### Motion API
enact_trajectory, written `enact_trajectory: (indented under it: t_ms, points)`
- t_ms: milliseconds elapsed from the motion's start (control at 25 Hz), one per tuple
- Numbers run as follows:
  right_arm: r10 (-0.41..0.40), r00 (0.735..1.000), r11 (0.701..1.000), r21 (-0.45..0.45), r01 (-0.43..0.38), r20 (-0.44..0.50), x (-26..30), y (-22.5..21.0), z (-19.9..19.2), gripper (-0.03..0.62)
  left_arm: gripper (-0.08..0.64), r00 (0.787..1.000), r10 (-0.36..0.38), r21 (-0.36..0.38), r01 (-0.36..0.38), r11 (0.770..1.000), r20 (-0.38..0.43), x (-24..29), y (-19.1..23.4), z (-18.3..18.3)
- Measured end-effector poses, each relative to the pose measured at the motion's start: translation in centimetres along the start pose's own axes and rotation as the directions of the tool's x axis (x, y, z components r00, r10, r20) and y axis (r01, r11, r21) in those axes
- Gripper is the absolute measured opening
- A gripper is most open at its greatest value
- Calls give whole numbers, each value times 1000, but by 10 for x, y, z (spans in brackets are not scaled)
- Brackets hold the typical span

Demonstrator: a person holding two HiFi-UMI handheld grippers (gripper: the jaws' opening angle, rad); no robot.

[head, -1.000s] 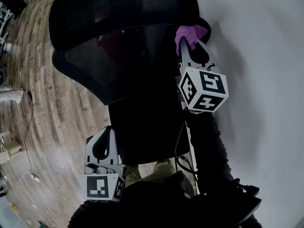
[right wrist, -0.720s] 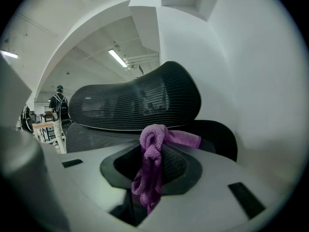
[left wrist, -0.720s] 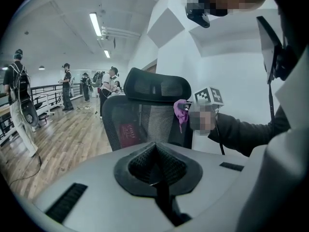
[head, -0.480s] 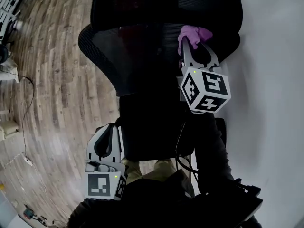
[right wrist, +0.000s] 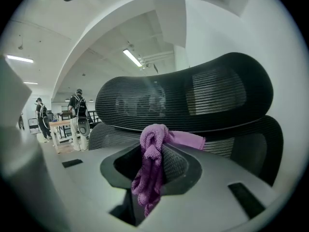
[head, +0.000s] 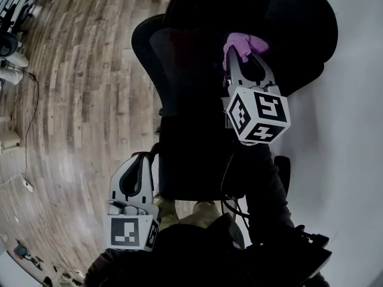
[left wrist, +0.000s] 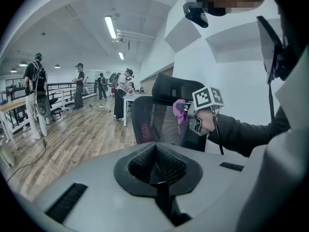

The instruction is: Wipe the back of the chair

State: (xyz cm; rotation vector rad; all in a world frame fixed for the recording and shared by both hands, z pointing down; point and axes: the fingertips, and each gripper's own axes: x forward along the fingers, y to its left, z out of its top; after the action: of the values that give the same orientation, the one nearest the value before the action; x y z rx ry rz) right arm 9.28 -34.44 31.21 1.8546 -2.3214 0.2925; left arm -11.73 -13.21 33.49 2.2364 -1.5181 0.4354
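The black mesh office chair [head: 197,70] stands just ahead of me, its back [right wrist: 251,144] and headrest [right wrist: 193,93] filling the right gripper view. My right gripper [head: 240,54] is shut on a purple cloth [head: 242,42], which it holds against the upper part of the chair back. That cloth [right wrist: 152,166] hangs bunched from the right gripper's [right wrist: 155,153] jaws. My left gripper [head: 136,159] hangs low at the chair's left side, shut and holding nothing. From the left gripper [left wrist: 155,170] view I see the chair [left wrist: 157,122], the cloth [left wrist: 179,112] and the right gripper's marker cube [left wrist: 208,97].
A white wall [head: 353,130] runs close along the right of the chair. Wood plank floor [head: 78,100] spreads to the left, with a cable [head: 27,130] lying on it. Several people [left wrist: 36,98] and tables [left wrist: 12,105] stand far off in the hall.
In the head view the chair has shifted rightward and more floor shows at left. Both grippers keep their places in the view, and the cloth stays in the right jaws.
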Motion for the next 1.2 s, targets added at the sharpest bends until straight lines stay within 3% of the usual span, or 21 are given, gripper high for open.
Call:
enact_trajectory:
  t_ms: [680,920,1200]
  points:
    - [226,974,972,-64,-227,-25,39,157,5,95,9,987,158,-104,-154,983,33,-60,80,-12]
    - [348,936,934,-68,-350,-47,58,230,-7,95,9,966,255,-148,-248,957,32,-80,115,-22]
    - [494,868,867,-51,-496,-49,37,309,-26,95,9,937,348,-173,-337,925,36,-116,134,-43]
